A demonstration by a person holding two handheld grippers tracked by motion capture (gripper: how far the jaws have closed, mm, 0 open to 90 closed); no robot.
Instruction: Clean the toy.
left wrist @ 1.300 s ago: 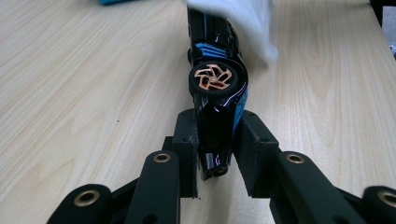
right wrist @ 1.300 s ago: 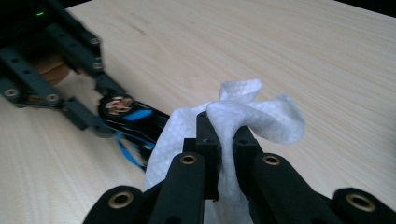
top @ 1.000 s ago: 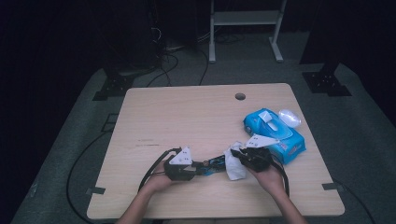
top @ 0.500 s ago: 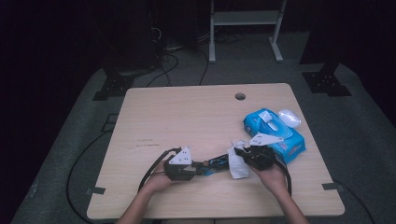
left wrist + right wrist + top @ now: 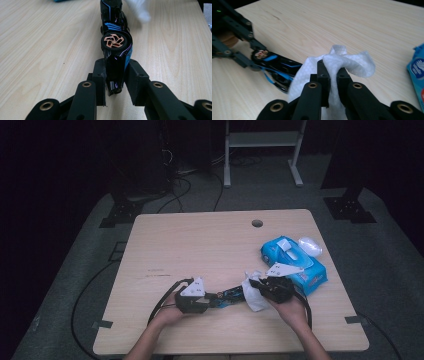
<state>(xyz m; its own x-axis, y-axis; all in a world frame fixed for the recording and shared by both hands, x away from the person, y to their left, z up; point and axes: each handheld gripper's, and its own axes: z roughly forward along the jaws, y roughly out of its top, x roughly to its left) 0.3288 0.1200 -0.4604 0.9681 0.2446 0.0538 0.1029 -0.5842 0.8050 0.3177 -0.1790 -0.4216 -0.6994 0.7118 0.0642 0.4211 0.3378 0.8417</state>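
My left gripper [image 5: 212, 299] is shut on the tail end of a black and blue toy car [image 5: 116, 47], which lies along the wooden table [image 5: 200, 245] with a copper-spoked wheel facing up. In its own view the left gripper [image 5: 116, 75] clamps the car from both sides. My right gripper [image 5: 330, 72] is shut on a crumpled white wipe [image 5: 352, 62]. The wipe [image 5: 252, 295] hangs against the far end of the car [image 5: 229, 295], between the two hands. The right gripper [image 5: 259, 287] stands just right of the car.
A blue pack of wipes [image 5: 295, 262], with its flap open, lies on the table behind my right hand. Near the table's far edge there is a round cable hole [image 5: 257, 223]. Cables trail from both grippers over the front edge.
The right gripper with the wipe has shifted very slightly along the car's end. The left gripper and the car have stayed put.
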